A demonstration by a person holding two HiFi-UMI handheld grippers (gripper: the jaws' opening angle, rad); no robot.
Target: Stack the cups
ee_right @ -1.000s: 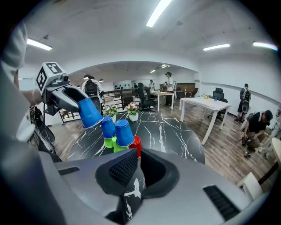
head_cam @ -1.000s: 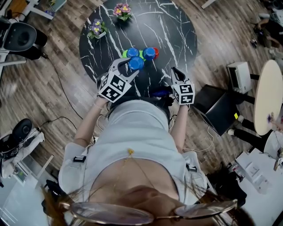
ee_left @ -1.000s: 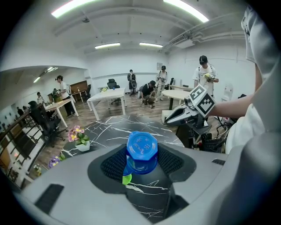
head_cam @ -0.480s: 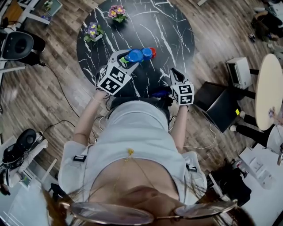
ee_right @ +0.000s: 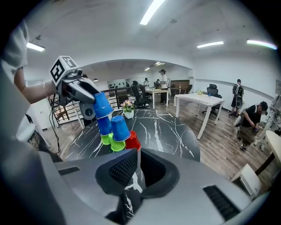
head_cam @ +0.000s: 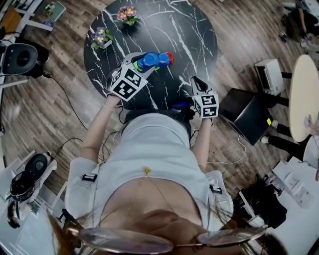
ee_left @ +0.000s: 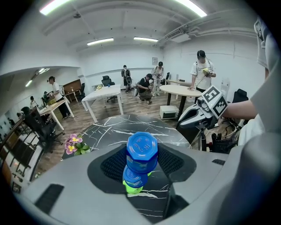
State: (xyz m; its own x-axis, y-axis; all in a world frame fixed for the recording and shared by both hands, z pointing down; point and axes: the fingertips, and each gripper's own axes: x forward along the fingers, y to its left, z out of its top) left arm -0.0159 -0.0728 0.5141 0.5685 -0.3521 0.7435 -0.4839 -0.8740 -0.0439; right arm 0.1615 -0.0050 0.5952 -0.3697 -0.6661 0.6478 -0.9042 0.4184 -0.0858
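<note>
My left gripper (head_cam: 138, 65) is shut on an upside-down blue cup (head_cam: 148, 61) (ee_left: 142, 151), which its jaws hold by the sides. The held cup hangs just over a blue cup (ee_left: 135, 176) that sits on a green cup (ee_left: 132, 189). In the right gripper view the held blue cup (ee_right: 102, 105) is above that stack (ee_right: 104, 126). Next to the stack a second blue cup (ee_right: 120, 127) caps a green cup (ee_right: 117, 144), and a red cup (ee_right: 133, 141) stands at their right. My right gripper (head_cam: 198, 83) (ee_right: 137, 158) is shut and empty near the table's front edge.
The cups stand on a round black marble table (head_cam: 189, 30). Two flower pots (head_cam: 100, 37) (head_cam: 127, 14) sit at its far left. A black box (head_cam: 244, 117) stands on the wooden floor to the right, an office chair (head_cam: 20, 57) to the left.
My left gripper has carried the blue cup away from the front edge, to just above the left blue-on-green stack. The right gripper has stayed put.
</note>
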